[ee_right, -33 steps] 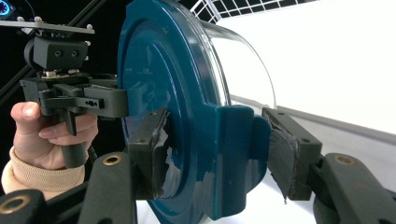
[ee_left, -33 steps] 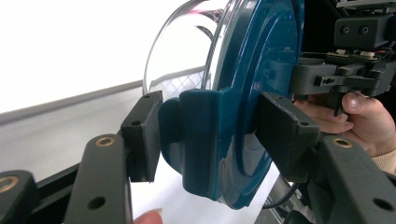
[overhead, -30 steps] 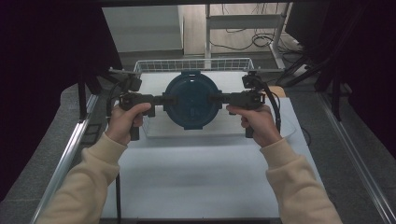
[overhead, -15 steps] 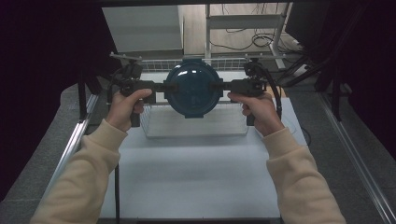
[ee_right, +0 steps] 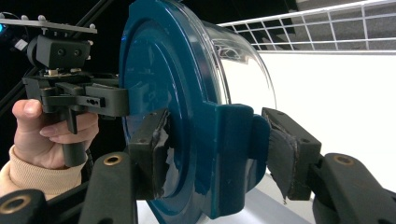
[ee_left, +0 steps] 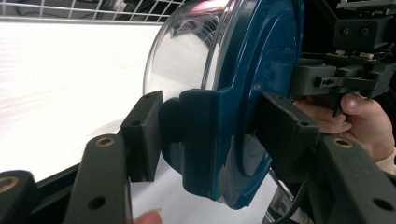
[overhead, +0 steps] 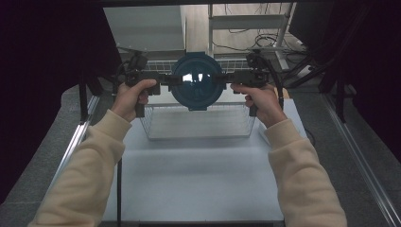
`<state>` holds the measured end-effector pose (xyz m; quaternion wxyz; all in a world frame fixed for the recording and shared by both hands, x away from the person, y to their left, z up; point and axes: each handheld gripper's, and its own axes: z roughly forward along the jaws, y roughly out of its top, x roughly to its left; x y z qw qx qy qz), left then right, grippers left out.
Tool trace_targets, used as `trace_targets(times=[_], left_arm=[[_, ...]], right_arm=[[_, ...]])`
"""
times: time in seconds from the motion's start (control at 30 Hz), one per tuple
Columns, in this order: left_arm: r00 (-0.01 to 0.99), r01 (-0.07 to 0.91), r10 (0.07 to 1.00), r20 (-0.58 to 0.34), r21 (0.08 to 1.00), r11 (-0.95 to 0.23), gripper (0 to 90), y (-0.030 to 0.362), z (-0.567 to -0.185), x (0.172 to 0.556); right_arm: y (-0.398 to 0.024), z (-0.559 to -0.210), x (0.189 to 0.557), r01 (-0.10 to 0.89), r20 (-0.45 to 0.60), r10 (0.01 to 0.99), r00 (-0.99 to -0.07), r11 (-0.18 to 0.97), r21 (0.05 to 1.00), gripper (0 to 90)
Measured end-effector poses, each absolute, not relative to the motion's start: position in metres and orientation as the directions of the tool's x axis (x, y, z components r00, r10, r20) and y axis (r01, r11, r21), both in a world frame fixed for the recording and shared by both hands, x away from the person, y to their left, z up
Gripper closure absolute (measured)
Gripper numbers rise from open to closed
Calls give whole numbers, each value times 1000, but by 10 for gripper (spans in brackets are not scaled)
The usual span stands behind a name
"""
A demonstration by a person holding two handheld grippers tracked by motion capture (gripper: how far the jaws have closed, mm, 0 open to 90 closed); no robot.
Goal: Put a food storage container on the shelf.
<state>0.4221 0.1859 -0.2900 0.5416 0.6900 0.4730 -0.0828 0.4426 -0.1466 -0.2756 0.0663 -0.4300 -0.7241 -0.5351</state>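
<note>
Blue-lidded clear container (overhead: 196,81): held above wire basket (overhead: 156,124), left gripper (overhead: 166,80) and right gripper (overhead: 226,78) each clamped on opposite lid tabs.

Cream sleeves (overhead: 90,161), black screw-studded fingers (ee_left: 142,135)

We see a round clear container with a dark blue lid (overhead: 195,81) raised above the wire basket (overhead: 198,124). Its lid faces up, a blue latch tab (ee_left: 201,140) sits on each side, and the transparent bowl (ee_right: 243,60) hangs below.
</note>
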Motion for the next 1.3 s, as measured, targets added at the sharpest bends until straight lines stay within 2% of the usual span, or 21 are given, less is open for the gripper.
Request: trace_targets(times=[0.57,0.9,1.3], left_arm=[[500,776,565,-656,630,44,427,188,-299,440],[468,806,564,-681,590,43,426,188,-310,455],[420,828,543,-728,551,98,419,189,-317,472]], right_arm=[[-145,-285,464,727,588,546,-597,57,685,438],[-144,-296,479,766,616,566,-549,46,641,432],[-145,-301,497,803,664,557,-499,10,595,424]])
